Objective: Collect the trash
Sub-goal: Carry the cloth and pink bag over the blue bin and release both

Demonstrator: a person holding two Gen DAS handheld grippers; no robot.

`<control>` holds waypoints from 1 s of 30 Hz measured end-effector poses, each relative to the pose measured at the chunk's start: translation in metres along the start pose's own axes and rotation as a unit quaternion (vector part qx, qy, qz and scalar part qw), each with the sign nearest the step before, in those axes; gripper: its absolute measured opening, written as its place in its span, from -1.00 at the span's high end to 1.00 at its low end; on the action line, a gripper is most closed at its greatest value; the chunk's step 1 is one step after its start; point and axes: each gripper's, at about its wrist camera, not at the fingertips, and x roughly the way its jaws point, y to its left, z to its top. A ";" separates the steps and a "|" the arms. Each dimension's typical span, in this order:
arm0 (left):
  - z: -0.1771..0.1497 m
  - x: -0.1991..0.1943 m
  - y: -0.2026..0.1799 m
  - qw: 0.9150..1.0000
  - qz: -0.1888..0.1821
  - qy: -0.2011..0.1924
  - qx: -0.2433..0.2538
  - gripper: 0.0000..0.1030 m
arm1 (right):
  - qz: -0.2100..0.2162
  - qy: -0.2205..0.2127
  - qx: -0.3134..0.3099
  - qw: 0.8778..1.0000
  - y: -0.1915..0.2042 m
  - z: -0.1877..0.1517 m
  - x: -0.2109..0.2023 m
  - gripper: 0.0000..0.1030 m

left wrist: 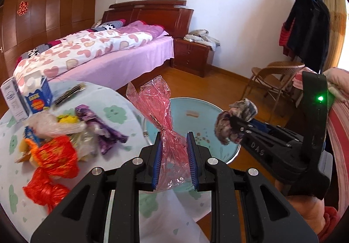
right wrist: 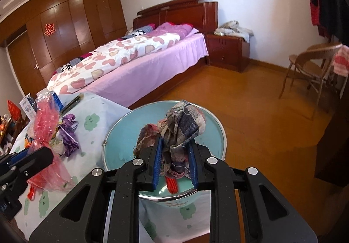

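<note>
Your left tongs clamp crinkled pink cellophane wrap; your right tongs clamp a frayed checked cloth scrap above the round turquoise bin, apparently for dropping.

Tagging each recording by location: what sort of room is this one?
A home bedroom, most likely: a made bed with a wooden headboard, a nightstand beside it, and a wall of wooden wardrobe doors.
</note>
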 end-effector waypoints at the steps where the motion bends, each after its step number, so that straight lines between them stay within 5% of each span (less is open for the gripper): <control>1: 0.001 0.004 -0.001 1.000 -0.002 0.002 0.000 0.58 | -0.001 0.001 -0.001 1.000 0.001 -0.001 0.003 0.55; 7: 0.003 0.025 -0.005 1.000 -0.002 0.022 0.002 0.57 | 0.007 0.018 0.007 1.000 -0.004 -0.002 0.022 0.50; 11: 0.003 0.034 -0.004 1.000 0.002 0.031 0.004 0.57 | 0.024 0.026 0.018 0.999 -0.007 -0.003 0.027 0.10; 24: 0.011 0.053 -0.016 0.999 -0.011 0.044 0.013 0.52 | -0.005 -0.024 0.047 0.999 -0.018 0.006 0.000 0.06; 25: 0.012 0.053 -0.018 0.999 -0.011 0.043 0.014 0.45 | -0.006 -0.026 0.049 0.998 -0.020 0.007 -0.001 0.04; 28: 0.013 0.050 -0.015 0.999 0.005 0.035 0.013 -0.27 | -0.009 -0.031 0.054 0.998 -0.022 0.008 -0.004 -0.08; 30: 0.013 0.047 -0.011 0.999 0.011 0.033 0.007 -0.29 | -0.012 -0.036 0.058 0.998 -0.023 0.008 -0.006 -0.15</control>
